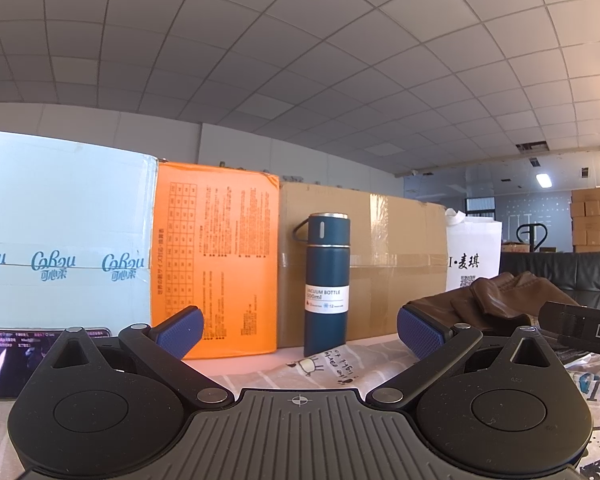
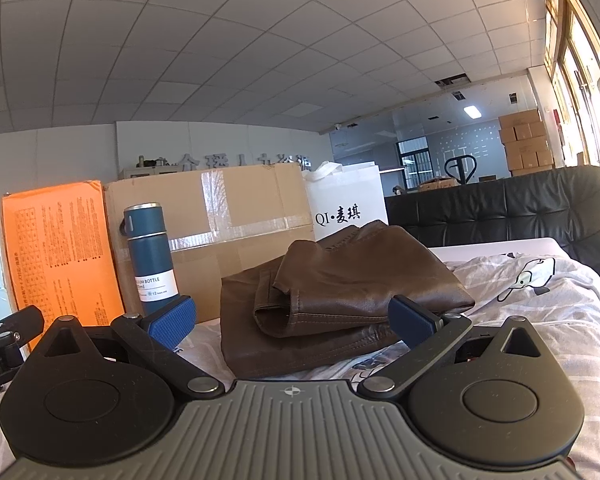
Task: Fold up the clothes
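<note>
A folded brown leather garment (image 2: 340,292) lies on a printed sheet (image 2: 540,304) covering the table. It also shows in the left wrist view (image 1: 496,300) at the right. My right gripper (image 2: 296,320) is open and empty, low over the sheet, with the garment just ahead between its blue pads. My left gripper (image 1: 300,330) is open and empty, to the left of the garment, facing a blue vacuum bottle (image 1: 326,284). The other gripper's body (image 1: 580,330) shows at the right edge of the left view.
Behind stand a pale blue box (image 1: 60,240), an orange box (image 1: 216,260), a taped cardboard box (image 2: 228,216) and a white bag (image 2: 348,208). A phone (image 1: 4,364) leans at the left. A black sofa (image 2: 520,208) is beyond the table.
</note>
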Action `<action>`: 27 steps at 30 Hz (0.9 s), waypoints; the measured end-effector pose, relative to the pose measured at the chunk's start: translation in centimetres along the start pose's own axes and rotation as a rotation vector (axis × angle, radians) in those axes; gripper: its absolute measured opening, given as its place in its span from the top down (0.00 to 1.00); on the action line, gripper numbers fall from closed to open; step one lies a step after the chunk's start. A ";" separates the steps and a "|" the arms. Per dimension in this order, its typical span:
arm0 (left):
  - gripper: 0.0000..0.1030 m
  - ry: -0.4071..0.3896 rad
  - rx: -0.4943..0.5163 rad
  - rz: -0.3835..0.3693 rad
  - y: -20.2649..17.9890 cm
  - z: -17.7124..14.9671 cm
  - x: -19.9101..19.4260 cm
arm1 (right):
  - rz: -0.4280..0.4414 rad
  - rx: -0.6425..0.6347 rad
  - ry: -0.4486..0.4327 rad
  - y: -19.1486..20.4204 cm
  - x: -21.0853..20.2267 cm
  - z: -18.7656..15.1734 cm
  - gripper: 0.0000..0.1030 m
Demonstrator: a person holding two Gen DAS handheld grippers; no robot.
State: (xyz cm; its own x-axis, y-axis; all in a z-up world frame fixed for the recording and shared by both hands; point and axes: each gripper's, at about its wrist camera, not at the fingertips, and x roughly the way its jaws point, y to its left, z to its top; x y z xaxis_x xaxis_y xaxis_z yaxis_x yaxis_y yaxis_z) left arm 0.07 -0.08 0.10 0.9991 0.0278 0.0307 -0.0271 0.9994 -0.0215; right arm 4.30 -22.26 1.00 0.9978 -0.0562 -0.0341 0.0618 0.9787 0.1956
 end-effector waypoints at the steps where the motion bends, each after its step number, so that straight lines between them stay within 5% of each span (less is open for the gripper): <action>1: 0.00 0.000 0.000 0.005 0.0 0.0 0.0 | 0.004 0.005 -0.002 0.0 0.0 0.0 0.00; 27: 0.00 -0.015 0.006 0.088 0.0 1.0 -0.1 | 0.141 0.139 -0.060 -0.8 -0.7 -0.1 0.00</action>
State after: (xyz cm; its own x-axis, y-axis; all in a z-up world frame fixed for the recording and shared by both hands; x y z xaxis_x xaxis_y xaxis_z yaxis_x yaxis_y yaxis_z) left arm -0.02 -0.09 1.07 0.9922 0.1163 0.0441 -0.1155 0.9931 -0.0189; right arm 3.56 -22.95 0.82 0.9961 0.0639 0.0608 -0.0804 0.9412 0.3283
